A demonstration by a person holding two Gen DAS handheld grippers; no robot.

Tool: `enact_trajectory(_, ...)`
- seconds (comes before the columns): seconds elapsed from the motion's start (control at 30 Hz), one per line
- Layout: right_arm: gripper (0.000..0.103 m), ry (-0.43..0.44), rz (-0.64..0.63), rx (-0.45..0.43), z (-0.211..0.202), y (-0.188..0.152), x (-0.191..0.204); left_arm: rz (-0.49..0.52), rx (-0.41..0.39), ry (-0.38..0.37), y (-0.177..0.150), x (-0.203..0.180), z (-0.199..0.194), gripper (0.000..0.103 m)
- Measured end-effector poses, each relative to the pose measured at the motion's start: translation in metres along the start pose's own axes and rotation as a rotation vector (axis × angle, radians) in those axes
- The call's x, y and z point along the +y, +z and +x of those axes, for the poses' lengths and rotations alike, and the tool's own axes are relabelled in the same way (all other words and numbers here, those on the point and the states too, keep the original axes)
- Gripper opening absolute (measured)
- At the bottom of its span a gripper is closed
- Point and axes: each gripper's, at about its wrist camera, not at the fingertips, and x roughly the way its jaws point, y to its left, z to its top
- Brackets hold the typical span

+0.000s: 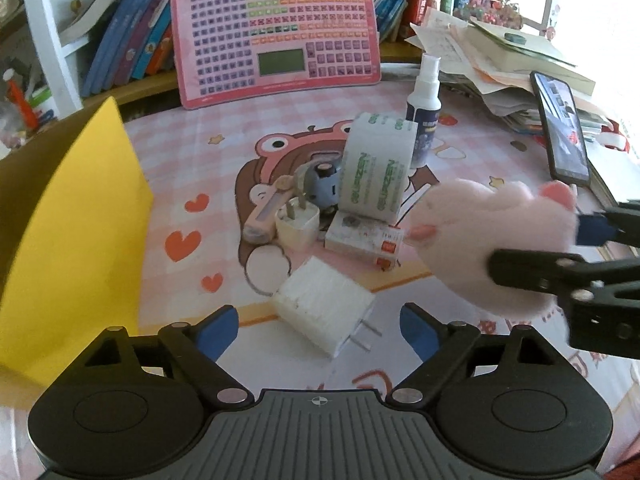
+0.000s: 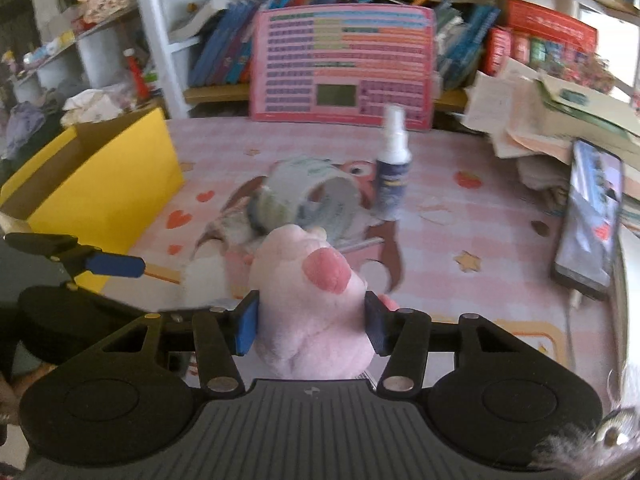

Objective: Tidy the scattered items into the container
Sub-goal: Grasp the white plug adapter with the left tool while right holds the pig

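Plush toy (image 2: 310,308): pink, soft, with a darker pink patch on top — pinched between the blue pads of my right gripper (image 2: 311,322), raised off the mat at the near right of the pile.
Right gripper: I see both pads pressed into the plush's sides; in the left wrist view it enters from the right edge.
Left gripper (image 1: 319,330): jaws spread wide, nothing between them; I have it hovering just near of the white charger (image 1: 322,306).
White charger: lying on its side at the near edge of the pile, prongs pointing right.
Container (image 2: 106,184): yellow-walled cardboard box, open top, at the left of the table, well apart from the plush.
Tape roll (image 1: 378,168): wide, green lettering, standing on edge mid-table.
Spray bottle (image 1: 423,114): upright, white cap, dark label — just far-right of the tape roll.
Round plug (image 1: 298,222): cream, prongs up, left of a small white box (image 1: 362,238).
Utility knife (image 1: 266,212): pale, touching the round plug's left side.
Blue figure (image 1: 324,186): partly hidden behind the tape roll.
Phone (image 1: 562,128): screen lit, propped at the right.
Pink keyboard board (image 1: 276,34): leaning against the far bookshelf.
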Motion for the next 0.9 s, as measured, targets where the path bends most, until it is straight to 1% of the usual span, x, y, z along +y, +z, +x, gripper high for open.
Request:
enact_trajectory(0.07,0.051,-0.017,0.010,0.010,0.001,-0.002,-0.006,-0.007,0.005,0.000,0.003,-0.002,0.007,0.089)
enact_trajectory(0.2,0.052,-0.024,0.025,0.065,0.010,-0.008,-0.014,-0.048,0.040,0.010,0.005,-0.001,0.021,0.088)
enact_trajectory(0.23,0.053,-0.022,0.024,0.066,0.010,-0.009,-0.014,-0.060,0.050,0.016,0.005,0.000,0.025,0.085)
enact_trajectory(0.33,0.057,-0.019,0.010,0.065,0.011,-0.010,-0.013,-0.098,0.073,0.035,0.005,0.003,0.032,0.083)
enact_trajectory(0.4,0.062,-0.015,0.004,0.066,0.011,-0.011,-0.012,-0.100,0.064,0.044,0.004,0.002,0.032,0.081)
enact_trajectory(0.47,0.066,-0.016,-0.003,0.069,0.012,-0.010,-0.011,-0.089,0.057,0.048,0.003,-0.001,0.032,0.077)
enact_trajectory(0.53,0.070,-0.019,-0.012,0.074,0.016,-0.010,-0.011,-0.080,0.045,0.050,0.003,-0.003,0.031,0.065)
enact_trajectory(0.57,0.071,-0.025,-0.020,0.078,0.017,-0.010,-0.010,-0.080,0.044,0.052,0.003,-0.004,0.031,0.065)
enact_trajectory(0.63,0.069,-0.043,-0.034,0.082,0.021,-0.011,-0.009,-0.084,0.043,0.049,0.003,-0.003,0.031,0.065)
enact_trajectory(0.7,0.062,-0.051,-0.042,0.077,0.022,-0.012,-0.010,-0.090,0.046,0.050,0.004,-0.001,0.031,0.065)
enact_trajectory(0.77,0.058,-0.048,-0.042,0.070,0.020,-0.013,-0.010,-0.102,0.051,0.038,0.001,0.001,0.027,0.065)
enact_trajectory(0.9,0.056,-0.026,-0.031,0.062,0.014,-0.016,-0.007,-0.107,0.040,0.009,-0.006,0.002,0.011,0.064)
